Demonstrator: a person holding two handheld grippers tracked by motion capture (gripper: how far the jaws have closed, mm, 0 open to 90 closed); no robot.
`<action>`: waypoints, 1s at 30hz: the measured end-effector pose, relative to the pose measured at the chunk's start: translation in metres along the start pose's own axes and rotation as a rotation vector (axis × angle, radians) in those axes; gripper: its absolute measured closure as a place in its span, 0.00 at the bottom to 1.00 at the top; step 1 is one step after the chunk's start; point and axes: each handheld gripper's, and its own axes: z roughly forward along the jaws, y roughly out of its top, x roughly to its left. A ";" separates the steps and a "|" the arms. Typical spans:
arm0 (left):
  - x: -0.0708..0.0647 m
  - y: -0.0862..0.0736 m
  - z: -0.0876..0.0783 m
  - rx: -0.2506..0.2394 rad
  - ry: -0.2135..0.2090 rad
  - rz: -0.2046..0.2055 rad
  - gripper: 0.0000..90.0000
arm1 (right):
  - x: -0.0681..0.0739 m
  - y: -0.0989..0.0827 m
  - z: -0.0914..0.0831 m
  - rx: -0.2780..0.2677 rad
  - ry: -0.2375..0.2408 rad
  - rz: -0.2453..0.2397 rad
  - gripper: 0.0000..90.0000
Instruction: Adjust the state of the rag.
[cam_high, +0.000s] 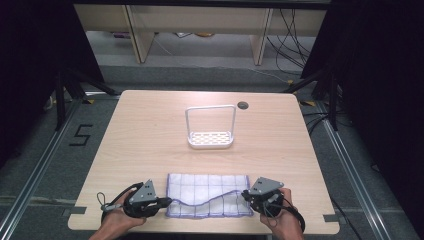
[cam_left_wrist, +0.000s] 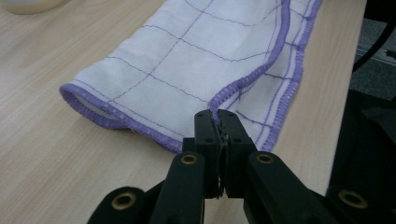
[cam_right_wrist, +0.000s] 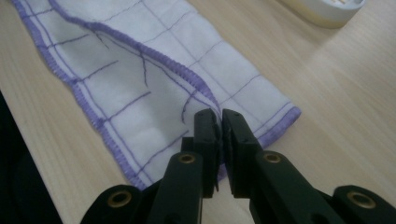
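1. Nearest the camera, the left gripper (cam_high: 165, 202) and the right gripper (cam_high: 246, 194) sit at the near edge of the table (cam_high: 150, 135), one at each end of the cloth (cam_high: 207, 187), each carried in a hand (cam_high: 117, 222).
2. In the left gripper view the jaws are pressed together on the purple hem (cam_left_wrist: 243, 81) of the cloth's upper layer, pinching a corner of it.
3. In the right gripper view the jaws likewise pinch the hem (cam_right_wrist: 182, 70) of the upper layer at the opposite corner; the gap between them is slim and the fabric runs into it.
4. The cloth, white with a purple grid and border, lies flat near the front edge, folded over on itself: the upper layer's edge sags in a curve between the two pinched corners and stops short of the near edge of the lower layer.
5. Judged from this, one lengthwise fold is nearly laid; what remains seems to be bringing the held edge down, releasing both corners, and perhaps folding again.
6. The white rack (cam_high: 210, 127) stands empty, well apart, at mid-table.
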 end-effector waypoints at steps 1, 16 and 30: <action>-0.002 0.000 0.000 -0.013 0.000 0.009 0.97 | 0.002 -0.002 0.000 0.006 0.003 -0.005 0.94; -0.014 -0.007 -0.006 -0.020 -0.034 -0.025 0.56 | 0.011 -0.022 -0.020 -0.069 -0.023 0.090 0.70; 0.055 0.032 0.004 -0.018 0.115 -0.140 0.46 | 0.002 -0.005 -0.003 0.020 -0.029 0.208 0.63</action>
